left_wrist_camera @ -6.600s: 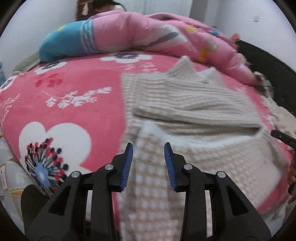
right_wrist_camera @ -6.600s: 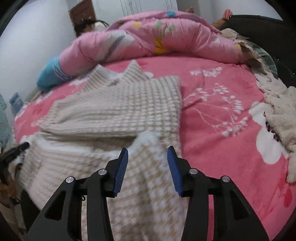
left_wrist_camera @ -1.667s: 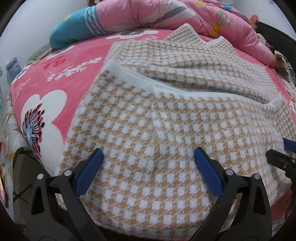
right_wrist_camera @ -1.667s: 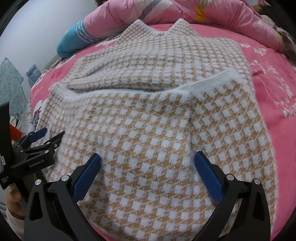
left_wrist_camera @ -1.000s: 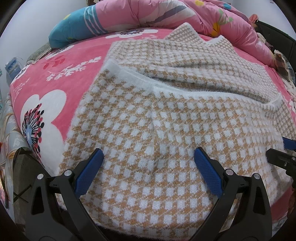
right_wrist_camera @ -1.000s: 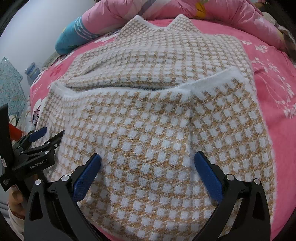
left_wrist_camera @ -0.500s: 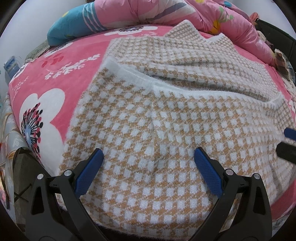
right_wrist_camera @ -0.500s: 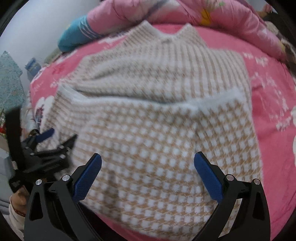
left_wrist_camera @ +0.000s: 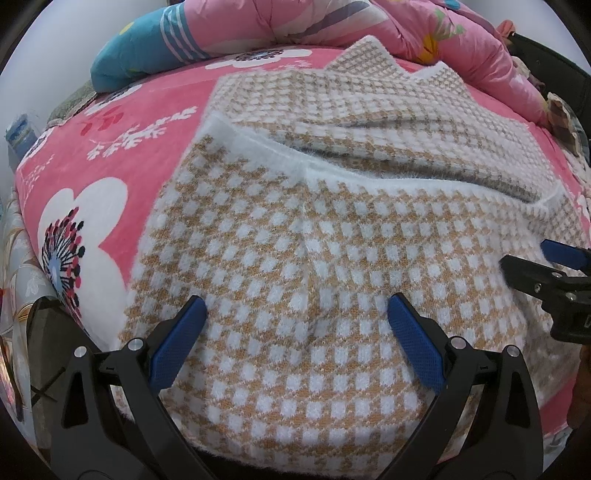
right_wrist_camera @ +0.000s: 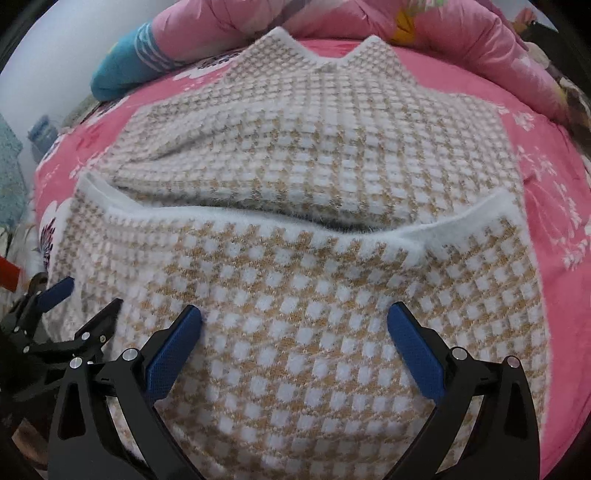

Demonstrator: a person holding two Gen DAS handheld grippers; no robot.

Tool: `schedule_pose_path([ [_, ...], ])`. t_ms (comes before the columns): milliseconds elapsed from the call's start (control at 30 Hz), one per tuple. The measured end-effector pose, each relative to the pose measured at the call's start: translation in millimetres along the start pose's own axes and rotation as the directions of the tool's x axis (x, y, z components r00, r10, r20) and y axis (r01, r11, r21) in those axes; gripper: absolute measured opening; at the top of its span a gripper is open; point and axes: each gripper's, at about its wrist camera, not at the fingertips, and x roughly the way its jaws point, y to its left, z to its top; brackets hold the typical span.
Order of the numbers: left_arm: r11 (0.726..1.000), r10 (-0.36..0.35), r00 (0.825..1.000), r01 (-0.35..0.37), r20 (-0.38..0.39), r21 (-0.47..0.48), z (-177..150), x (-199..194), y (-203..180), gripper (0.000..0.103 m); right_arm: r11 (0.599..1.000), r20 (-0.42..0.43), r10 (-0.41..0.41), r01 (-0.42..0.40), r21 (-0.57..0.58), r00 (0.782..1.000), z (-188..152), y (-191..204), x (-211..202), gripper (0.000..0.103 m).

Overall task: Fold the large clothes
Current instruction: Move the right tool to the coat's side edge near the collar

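The checked sweater (left_wrist_camera: pixel 306 258) is lying flat on the pink bed (left_wrist_camera: pixel 110 155), close to the near edge. Its bottom part is sitting folded up over the top part, with the fuzzy white hem (right_wrist_camera: pixel 258 218) running across the middle. The collar points are reaching toward the rolled pink quilt (right_wrist_camera: pixel 461 33) at the back.

The left gripper (left_wrist_camera: pixel 297 325) is hovering low over the near left part of the sweater, and its blue fingers (left_wrist_camera: pixel 177 339) are spread wide, holding nothing. The right gripper (right_wrist_camera: pixel 295 328) is doing the same over the near right part, wide and empty too.

Here is what could be going wrong next. The wool looks thick and fluffy, so the fingers might be pinching only the top layer, and the fold underneath would be sliding apart. The hem is already looking a bit wavy, so a pull from one side alone could be making the fold crooked. The near edge of the sweater is hanging by the side of the bed, so a hard tug could be dragging it off.
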Motion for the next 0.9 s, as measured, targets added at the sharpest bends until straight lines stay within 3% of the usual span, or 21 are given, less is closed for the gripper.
schedule_pose_path([
  [267,1.000,-0.018,0.999,0.019,-0.048,0.012,5.6,1.6,3.8,0.095,0.998,-0.035,-0.029,0.031,0.056,0.999,5.6,0.1,3.6,0.098],
  [633,0.995,-0.047,0.998,0.051,-0.050,0.081,5.0,1.6,5.6,0.095,0.988,-0.049,-0.046,0.053,0.145,0.998,-1.1,-1.5,0.6,0.098],
  [900,0.987,-0.118,0.990,0.126,-0.082,0.097,11.2,-3.0,16.6,0.095,0.991,-0.022,-0.008,0.010,0.137,1.000,-9.9,-9.8,-3.4,0.098],
])
